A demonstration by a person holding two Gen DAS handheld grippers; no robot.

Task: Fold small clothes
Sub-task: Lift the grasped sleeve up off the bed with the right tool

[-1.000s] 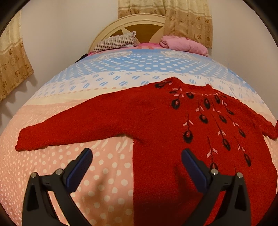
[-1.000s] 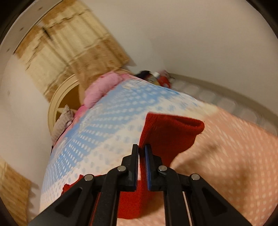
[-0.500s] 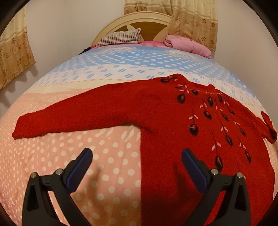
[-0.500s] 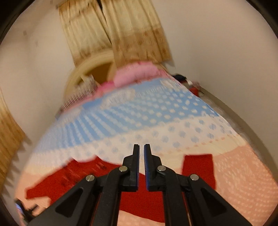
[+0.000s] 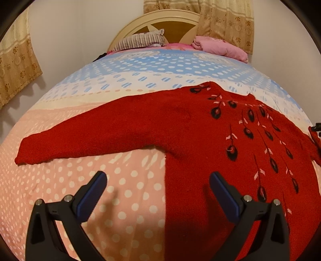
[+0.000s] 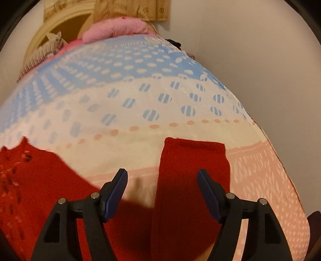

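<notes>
Two grippers unclenched | left gripper (image 5: pixel 157 190) empty above red sweater (image 5: pixel 200 128) hem | right gripper (image 6: pixel 162 186) opening, sleeve (image 6: pixel 192 166) released, lying flat below | folding next.

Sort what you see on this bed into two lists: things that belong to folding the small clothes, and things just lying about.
Part of the job:
- red sweater, spread flat
- its sleeve, below the right gripper
- left gripper, open
- right gripper, jaws opening, gripping nothing

Just lying about:
- striped pillow
- pink blanket
- dotted bedspread
- headboard
- curtains
</notes>
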